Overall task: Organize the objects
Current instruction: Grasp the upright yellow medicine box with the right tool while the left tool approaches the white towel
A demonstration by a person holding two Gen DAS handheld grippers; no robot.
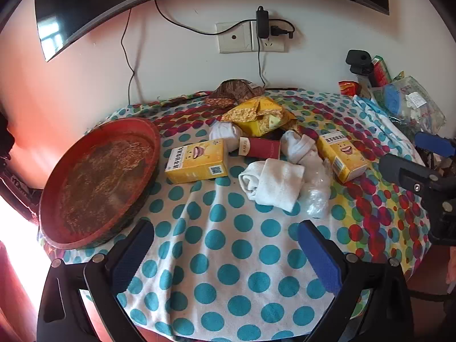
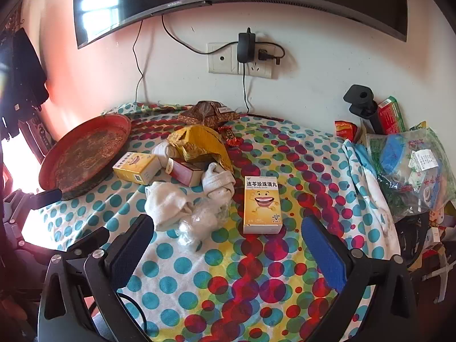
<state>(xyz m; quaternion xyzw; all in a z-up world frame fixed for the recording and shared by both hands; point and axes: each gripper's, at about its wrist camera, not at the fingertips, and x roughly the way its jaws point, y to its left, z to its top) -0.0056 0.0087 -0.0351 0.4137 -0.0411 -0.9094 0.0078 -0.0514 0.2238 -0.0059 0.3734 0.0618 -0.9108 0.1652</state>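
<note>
A round red tray (image 1: 94, 182) sits at the table's left; it also shows in the right wrist view (image 2: 85, 154). Two yellow medicine boxes lie on the dotted cloth: one (image 1: 196, 161) near the tray, one (image 1: 342, 154) to the right, the latter close ahead in the right wrist view (image 2: 262, 205). A red box (image 1: 260, 147), white socks (image 1: 273, 183), a clear plastic bag (image 1: 315, 196) and a yellow packet (image 1: 259, 116) lie between them. My left gripper (image 1: 225, 253) is open and empty, short of the socks. My right gripper (image 2: 228, 249) is open and empty, just before the yellow box.
A brown patterned pouch (image 1: 233, 91) lies at the table's back. A pile of bags (image 2: 410, 168) and a black stand (image 2: 360, 104) crowd the right side. A wall socket with a charger (image 1: 262, 25) and cables hang behind, below a TV.
</note>
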